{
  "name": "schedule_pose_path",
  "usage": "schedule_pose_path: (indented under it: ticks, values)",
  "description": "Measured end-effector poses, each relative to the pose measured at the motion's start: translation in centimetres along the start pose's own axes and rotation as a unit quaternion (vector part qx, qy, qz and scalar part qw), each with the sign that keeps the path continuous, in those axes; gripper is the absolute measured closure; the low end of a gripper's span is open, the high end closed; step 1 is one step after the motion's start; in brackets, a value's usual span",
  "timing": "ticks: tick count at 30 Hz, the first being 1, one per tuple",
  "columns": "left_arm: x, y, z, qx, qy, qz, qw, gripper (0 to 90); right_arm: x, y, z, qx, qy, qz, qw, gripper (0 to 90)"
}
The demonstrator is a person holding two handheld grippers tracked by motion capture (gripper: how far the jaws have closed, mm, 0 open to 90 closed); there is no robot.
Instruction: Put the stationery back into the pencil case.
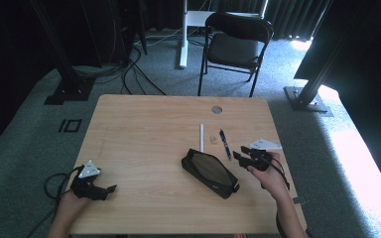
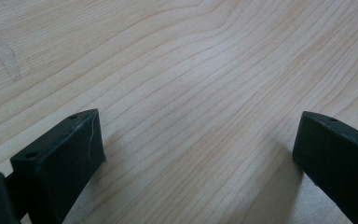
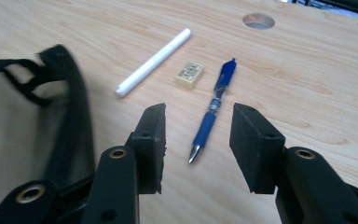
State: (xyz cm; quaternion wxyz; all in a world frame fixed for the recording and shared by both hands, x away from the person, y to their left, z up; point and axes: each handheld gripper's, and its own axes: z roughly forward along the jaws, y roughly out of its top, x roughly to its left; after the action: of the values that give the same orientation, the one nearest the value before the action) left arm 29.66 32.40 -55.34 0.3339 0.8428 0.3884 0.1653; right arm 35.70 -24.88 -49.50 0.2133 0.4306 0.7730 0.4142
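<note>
A black mesh pencil pouch [image 1: 210, 173] lies unzipped on the wooden table [image 1: 144, 129], right of centre. Just beyond it rest a white pen [image 1: 202, 137], a small cream eraser [image 1: 213, 140] and a blue pen [image 1: 224, 144]. My right gripper [image 1: 240, 154] hovers beside the pouch, close to the blue pen's near end, jaws open. In the right gripper view the blue pen [image 3: 213, 108] lies on the table ahead of the gap between the jaws of the right gripper [image 3: 199, 114], untouched, with the pouch [image 3: 23, 121] at the left. My left gripper [image 1: 110, 190] rests open at the front left over bare wood [image 2: 191, 70].
A round cable hole [image 1: 217, 109] sits near the table's far edge. A black folding chair [image 1: 235, 44] stands behind the table, with cables on the carpet. The table's right edge runs close to my right hand.
</note>
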Motion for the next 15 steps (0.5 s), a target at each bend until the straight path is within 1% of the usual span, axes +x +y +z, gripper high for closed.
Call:
schedule_pose_path:
  ticks: [7, 9, 15]
  values:
    - [0.0, 0.0, 0.0, 0.000, 0.000, 0.000, 1.0000, 2.2, -0.9, 0.6, 3.4, 0.019, -0.009, 0.015, 0.9997, 56.1]
    - [0.0, 0.0, 0.0, 0.000, 0.000, 0.000, 1.0000, 2.2, -1.1, 0.7, 4.2, 0.024, -0.012, 0.021, 0.9994, 56.3]
    - [0.0, 0.0, 0.0, 0.000, 0.000, 0.000, 1.0000, 2.2, -1.6, 1.1, 6.2, 0.038, -0.017, 0.030, 0.9987, 57.2]
